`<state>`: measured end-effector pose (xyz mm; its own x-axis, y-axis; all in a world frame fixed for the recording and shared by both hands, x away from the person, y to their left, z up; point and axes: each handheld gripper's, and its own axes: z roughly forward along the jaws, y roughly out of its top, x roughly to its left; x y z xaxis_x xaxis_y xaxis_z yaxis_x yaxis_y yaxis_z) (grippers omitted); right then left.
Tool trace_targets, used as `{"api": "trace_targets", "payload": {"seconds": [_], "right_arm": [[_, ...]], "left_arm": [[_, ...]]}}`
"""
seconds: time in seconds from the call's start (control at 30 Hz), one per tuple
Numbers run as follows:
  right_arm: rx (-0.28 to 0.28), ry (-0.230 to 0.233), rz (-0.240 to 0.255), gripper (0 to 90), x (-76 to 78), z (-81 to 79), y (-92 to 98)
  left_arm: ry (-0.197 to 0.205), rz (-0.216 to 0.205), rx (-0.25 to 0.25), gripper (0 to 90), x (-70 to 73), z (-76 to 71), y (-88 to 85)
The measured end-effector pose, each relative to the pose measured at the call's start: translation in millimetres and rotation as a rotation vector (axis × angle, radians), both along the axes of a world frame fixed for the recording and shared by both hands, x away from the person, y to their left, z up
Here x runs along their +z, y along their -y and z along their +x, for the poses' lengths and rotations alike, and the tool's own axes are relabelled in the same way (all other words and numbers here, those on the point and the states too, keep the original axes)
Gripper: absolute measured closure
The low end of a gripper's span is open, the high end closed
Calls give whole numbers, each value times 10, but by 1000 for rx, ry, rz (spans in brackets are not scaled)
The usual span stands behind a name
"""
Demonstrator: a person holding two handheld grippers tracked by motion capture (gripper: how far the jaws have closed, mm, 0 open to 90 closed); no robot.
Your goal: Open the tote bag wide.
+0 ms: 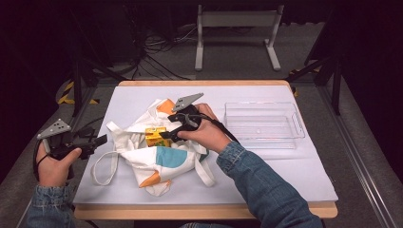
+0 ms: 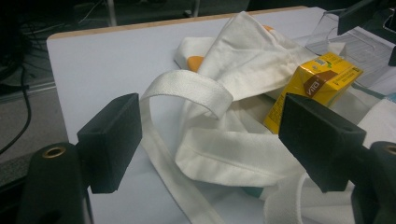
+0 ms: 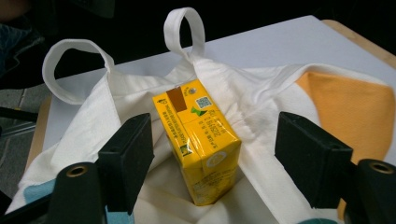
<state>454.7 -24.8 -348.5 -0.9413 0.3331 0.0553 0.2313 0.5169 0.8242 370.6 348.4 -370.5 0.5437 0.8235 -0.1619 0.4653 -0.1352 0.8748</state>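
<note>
A yellow carton [image 3: 198, 140] lies in the mouth of a white tote bag [image 1: 157, 152] at the middle of the table [image 1: 285, 175]. The right gripper [image 1: 167, 135] hangs just above it, jaws spread and clear of its sides. The left gripper [image 1: 97, 141], jaws also spread and empty, sits off the table's left edge, facing a bag strap [image 2: 191, 91]. Judging by this, the carton is either freshly dropped or about to be grasped. Next likely calls for pinching the strap to hold the bag open.

Bag handles [image 1: 102, 164] crowd the carton [image 1: 156, 136] (probably); table's [image 1: 285, 175] right front lies free.
</note>
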Motion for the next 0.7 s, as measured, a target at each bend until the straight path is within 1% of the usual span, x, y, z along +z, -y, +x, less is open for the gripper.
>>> {"api": "trace_targets", "payload": {"seconds": [0.13,0.23,0.4,0.47,0.53,0.7], "right_arm": [[8,-15,-9,262,-89,33,-84],[14,-17,-16,256,-134,50,-125],[26,-16,-23,251,-193,59,-187],[26,-13,-32,256,-217,59,-212],[30,-13,-33,255,-239,57,-236],[39,-7,-42,256,-287,62,-282]], "left_arm": [[-7,2,7,222,0,8,1],[-20,0,13,222,-9,9,-2],[-21,2,12,220,-11,12,5],[-23,4,14,220,-15,14,8],[-31,9,15,220,-25,21,5],[-33,5,17,220,-27,22,6]]}}
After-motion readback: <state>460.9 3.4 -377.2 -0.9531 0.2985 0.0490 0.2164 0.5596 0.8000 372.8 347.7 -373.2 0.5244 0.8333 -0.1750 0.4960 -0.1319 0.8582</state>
